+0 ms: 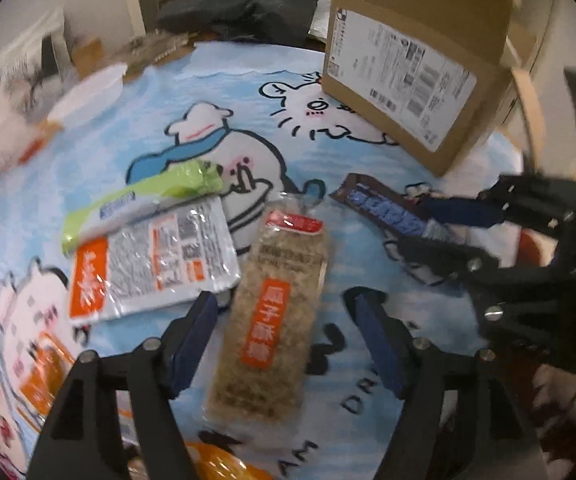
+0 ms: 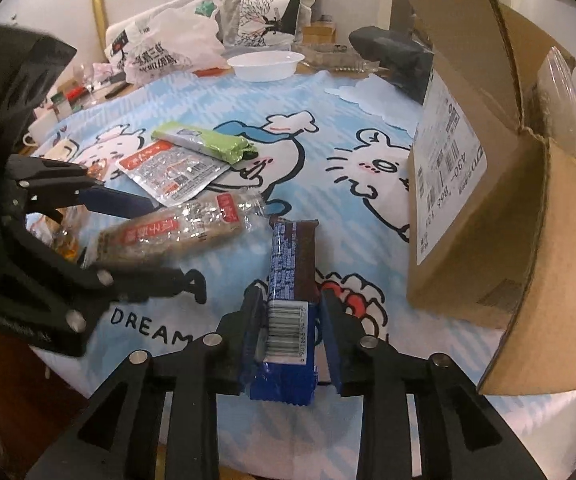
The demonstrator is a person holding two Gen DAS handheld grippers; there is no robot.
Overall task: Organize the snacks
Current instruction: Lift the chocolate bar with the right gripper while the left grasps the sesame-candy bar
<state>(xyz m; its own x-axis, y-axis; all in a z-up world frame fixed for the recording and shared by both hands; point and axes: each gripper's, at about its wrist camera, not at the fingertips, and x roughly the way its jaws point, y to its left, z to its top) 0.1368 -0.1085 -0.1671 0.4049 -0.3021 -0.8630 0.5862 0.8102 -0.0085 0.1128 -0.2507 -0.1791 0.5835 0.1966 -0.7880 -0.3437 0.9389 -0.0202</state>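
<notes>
A long clear-wrapped seed bar [image 1: 272,304] with an orange label lies on the cartoon tablecloth [image 1: 328,152]. My left gripper [image 1: 280,296] straddles the bar, jaws wide, pads clear of both its sides. A brown and blue snack pack [image 2: 292,256] lies flat beside an open cardboard box [image 2: 488,220]. My right gripper [image 2: 290,292] has the barcode end of that pack between its fingers, with thin gaps at the pads. Behind the bar lie a silver and orange pouch [image 1: 156,256] and a green pack [image 1: 144,200].
The box stands at the table's right with its flaps up. A white bowl [image 2: 266,65], bags and clutter line the far edge. An orange packet [image 1: 216,464] lies near the front edge under my left gripper.
</notes>
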